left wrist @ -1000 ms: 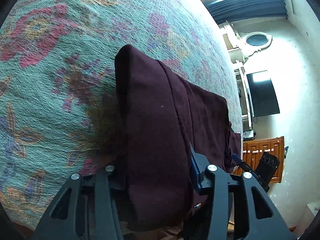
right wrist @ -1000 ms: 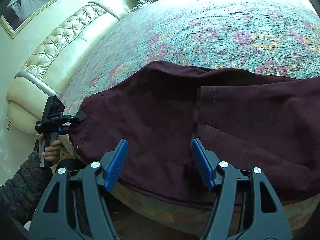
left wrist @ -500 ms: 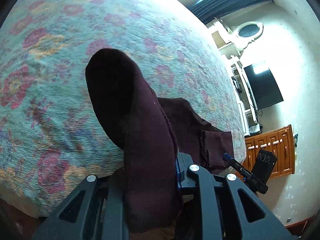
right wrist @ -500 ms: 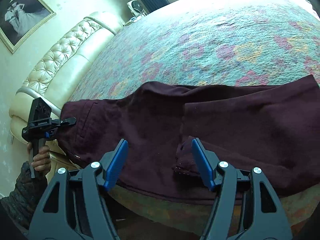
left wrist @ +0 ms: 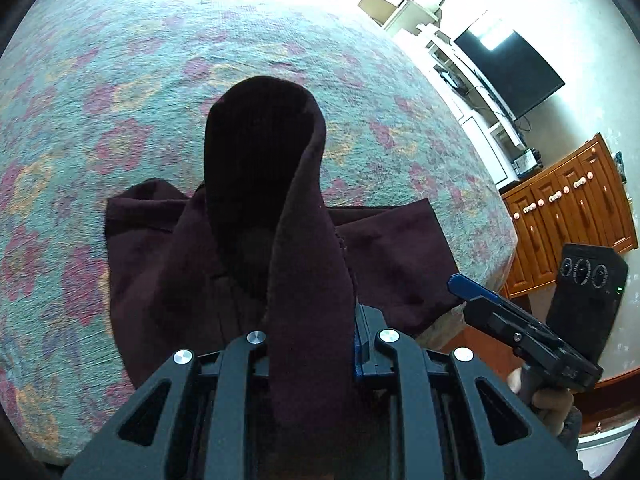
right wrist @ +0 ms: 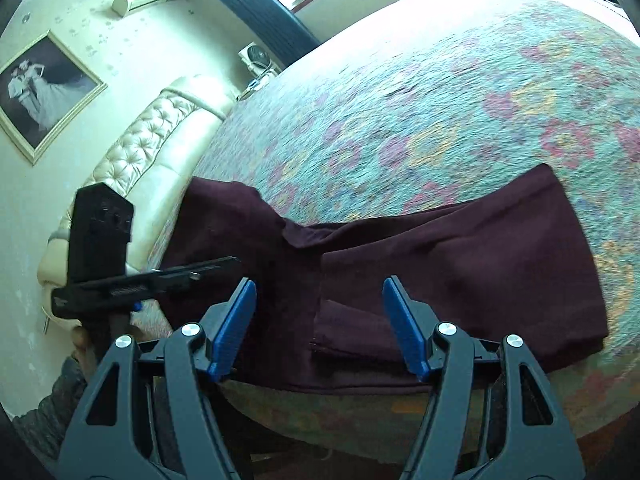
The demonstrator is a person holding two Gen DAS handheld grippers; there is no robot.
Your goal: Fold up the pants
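Floral bedspread point(left wrist: 120, 128) in teal, pink and orange covers the wide bed, with a tufted cream headboard point(right wrist: 132, 160), a framed photograph point(right wrist: 44, 92), a dark wall screen point(left wrist: 508, 68) and a wooden cabinet point(left wrist: 568, 216) around it. Near the bed's edge lie the maroon pants point(right wrist: 460, 272), already doubled over in part.

In the left wrist view, the left tongs point(left wrist: 316, 344) are clamped narrow on a bunched fold of the pants point(left wrist: 304, 264), which rises as a hooded loop in front of the camera while the rest lies flat beneath. The right tongs point(right wrist: 320, 328) stand wide above the near edge of the garment, gripping nothing.

To do this fold well, I judge the lifted part should be carried across in one smooth arc and laid with its edge matching the layer below, keeping the cloth taut so that no crease gets trapped. The free right tongs could pin or smooth the lower layer so it does not drag along. Release should come only once the fabric rests flat.

No brand, label or readable writing shows anywhere.
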